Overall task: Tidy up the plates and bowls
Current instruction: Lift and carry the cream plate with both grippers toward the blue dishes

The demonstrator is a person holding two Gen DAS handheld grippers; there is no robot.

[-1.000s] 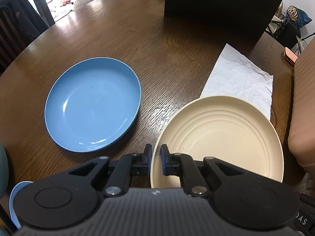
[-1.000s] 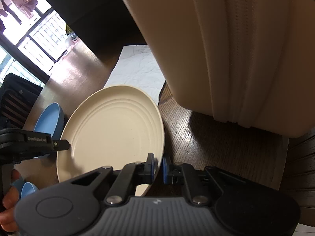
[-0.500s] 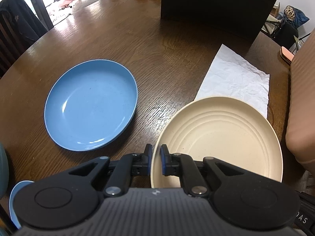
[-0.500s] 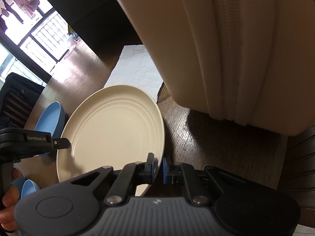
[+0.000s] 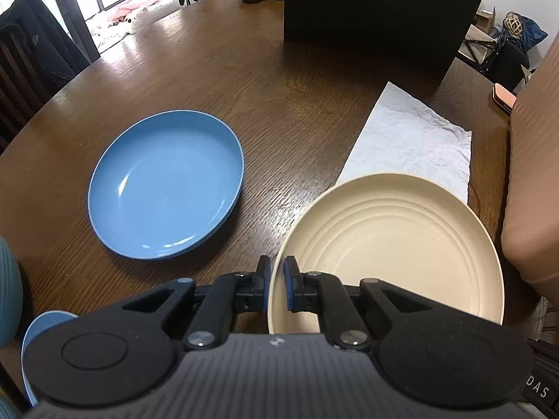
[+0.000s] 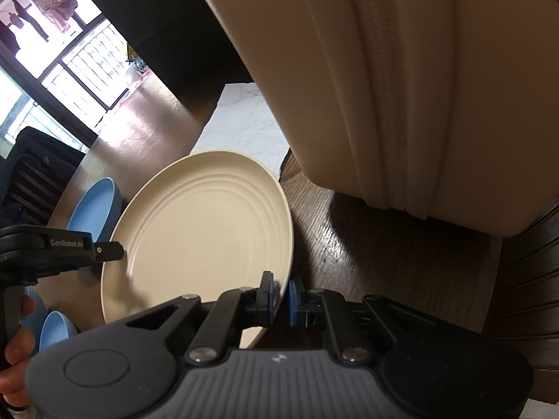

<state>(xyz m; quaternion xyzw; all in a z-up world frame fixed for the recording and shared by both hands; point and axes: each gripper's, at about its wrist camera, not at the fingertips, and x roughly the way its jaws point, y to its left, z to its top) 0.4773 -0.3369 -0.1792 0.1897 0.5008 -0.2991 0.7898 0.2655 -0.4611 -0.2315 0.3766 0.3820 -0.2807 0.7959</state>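
Where daylight falls, wooden table (image 5: 297, 80) shines.

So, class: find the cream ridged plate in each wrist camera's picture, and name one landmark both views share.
Left wrist view: cream plate fills the lower right, its near rim clamped in the left gripper.
Right wrist view: it sits centre-left, its right rim in the right gripper.
Shared landmark: the white paper sheet just beyond the plate.
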